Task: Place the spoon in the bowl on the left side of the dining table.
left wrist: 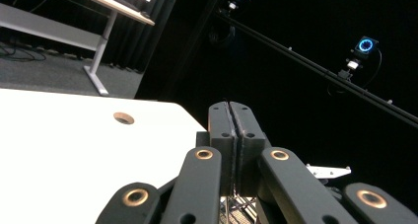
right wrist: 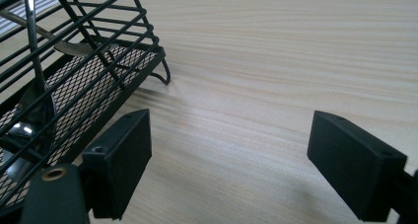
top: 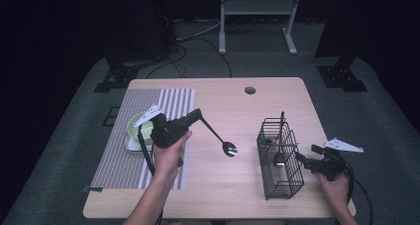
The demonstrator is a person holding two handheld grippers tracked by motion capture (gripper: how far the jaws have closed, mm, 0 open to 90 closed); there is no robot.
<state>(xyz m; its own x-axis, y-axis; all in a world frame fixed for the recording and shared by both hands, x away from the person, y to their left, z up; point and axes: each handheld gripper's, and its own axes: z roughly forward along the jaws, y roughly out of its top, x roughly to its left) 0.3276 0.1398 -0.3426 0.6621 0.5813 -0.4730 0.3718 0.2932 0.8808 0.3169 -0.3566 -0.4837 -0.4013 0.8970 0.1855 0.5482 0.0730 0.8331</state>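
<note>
My left gripper [top: 198,117] hovers over the table's left half, shut on the black handle of a spoon [top: 229,148] whose shiny bowl hangs low toward the middle of the table. In the left gripper view its jaws [left wrist: 231,123] are pressed together. A black wire basket [top: 280,158] stands at the right with a spoon [top: 279,158] and a dark handle [top: 282,118] inside. My right gripper [top: 303,160] rests just right of the basket, open and holding nothing. In the right gripper view its jaws [right wrist: 229,160] stand wide apart over bare wood, with the basket [right wrist: 74,61] at the left.
A green bowl [top: 134,126] on a white saucer sits on a striped placemat [top: 124,160] behind my left hand. The wooden table [top: 233,190] has a cable hole [top: 250,90] near its far edge. A white desk frame [top: 257,17] and cables lie on the floor beyond.
</note>
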